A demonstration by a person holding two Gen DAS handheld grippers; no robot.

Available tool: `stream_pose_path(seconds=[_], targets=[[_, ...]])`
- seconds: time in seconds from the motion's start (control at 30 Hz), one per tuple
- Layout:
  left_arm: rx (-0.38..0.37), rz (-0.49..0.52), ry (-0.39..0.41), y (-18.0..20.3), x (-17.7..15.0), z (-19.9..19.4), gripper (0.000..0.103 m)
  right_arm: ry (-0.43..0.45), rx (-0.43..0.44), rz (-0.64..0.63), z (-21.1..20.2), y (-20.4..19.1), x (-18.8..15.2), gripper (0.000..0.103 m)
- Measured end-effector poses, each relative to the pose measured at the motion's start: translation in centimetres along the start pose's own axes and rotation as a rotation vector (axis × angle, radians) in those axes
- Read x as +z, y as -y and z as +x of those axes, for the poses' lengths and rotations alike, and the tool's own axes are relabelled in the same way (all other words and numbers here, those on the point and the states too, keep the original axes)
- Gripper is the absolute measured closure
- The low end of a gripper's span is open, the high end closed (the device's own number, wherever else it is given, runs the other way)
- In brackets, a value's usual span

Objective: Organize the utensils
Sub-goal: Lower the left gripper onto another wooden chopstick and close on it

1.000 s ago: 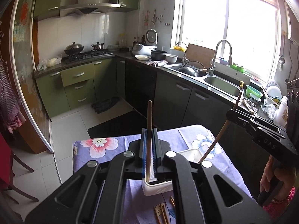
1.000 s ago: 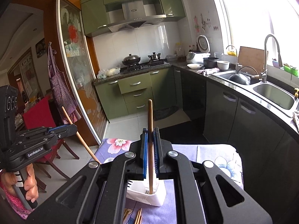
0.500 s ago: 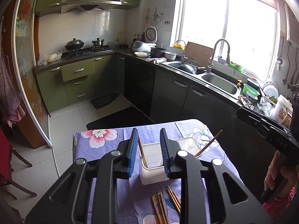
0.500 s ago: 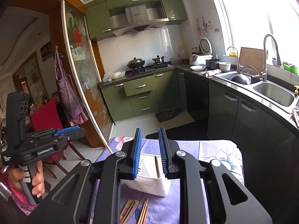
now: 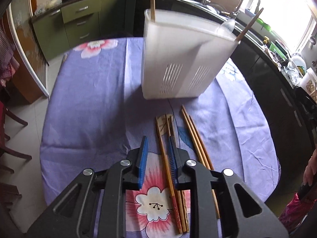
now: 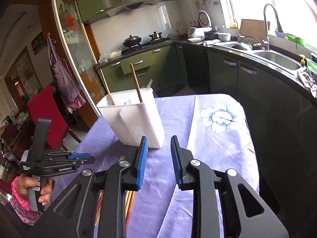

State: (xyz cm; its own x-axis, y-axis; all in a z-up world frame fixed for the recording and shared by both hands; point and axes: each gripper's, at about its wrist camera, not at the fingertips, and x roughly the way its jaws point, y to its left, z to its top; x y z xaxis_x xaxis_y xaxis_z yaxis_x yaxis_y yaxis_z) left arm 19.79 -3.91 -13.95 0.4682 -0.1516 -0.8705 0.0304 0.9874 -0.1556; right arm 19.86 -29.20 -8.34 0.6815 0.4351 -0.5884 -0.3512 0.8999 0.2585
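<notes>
A white slotted utensil holder [image 5: 184, 59] stands on the purple flowered tablecloth [image 5: 89, 99], with two wooden chopsticks [image 5: 152, 0] standing in it. It also shows in the right wrist view [image 6: 136, 119]. Several wooden chopsticks [image 5: 196, 140] lie on the cloth in front of it. My left gripper [image 5: 157, 154] is open, low over the cloth, its jaws either side of one lying chopstick [image 5: 164, 154]. My right gripper [image 6: 159, 158] is open and empty, just in front of the holder. The left gripper also appears in the right wrist view [image 6: 79, 159].
The table edge [image 5: 273, 158] drops off to the right toward dark cabinets and the sink counter [image 6: 277, 59]. A red chair [image 6: 47, 115] stands left of the table. Green cabinets and the stove [image 6: 146, 41] are at the back.
Both grippers let go of their chopsticks into the holder and opened. Both have since come down toward the table, the left one over the lying chopsticks.
</notes>
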Motion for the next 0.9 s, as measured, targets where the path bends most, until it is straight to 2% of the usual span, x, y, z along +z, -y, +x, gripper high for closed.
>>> stream_pose_path(seconds=[0.1,0.23,0.5,0.7,0.77,0.9], targets=[[-0.008,-0.024,-0.051,0.1,-0.6,2.4,0.083,-0.026,-0.009,0.034,0.5,1.9,-1.6,0.078],[0.007,-0.036,-0.067,0.6,-0.3,3.9,0.083,-0.029,-0.016,0.056,0.2,3.4,-2.8,0.078],[0.048,-0.03,-0.105,0.9,0.1,5.8,0.084,-0.023,-0.001,0.061,-0.1,3.5,-2.3,0.078],[0.077,0.0,-0.126,1.4,-0.1,6.7,0.094,-0.033,0.008,0.059,0.6,2.9,-2.0,0.078],[0.085,0.008,-0.126,1.3,-0.1,6.6,0.095,-0.04,0.013,0.054,1.0,2.7,-1.9,0.068],[0.085,0.012,-0.125,1.0,-0.1,6.4,0.097,-0.073,0.024,0.028,2.3,1.7,-2.1,0.067]])
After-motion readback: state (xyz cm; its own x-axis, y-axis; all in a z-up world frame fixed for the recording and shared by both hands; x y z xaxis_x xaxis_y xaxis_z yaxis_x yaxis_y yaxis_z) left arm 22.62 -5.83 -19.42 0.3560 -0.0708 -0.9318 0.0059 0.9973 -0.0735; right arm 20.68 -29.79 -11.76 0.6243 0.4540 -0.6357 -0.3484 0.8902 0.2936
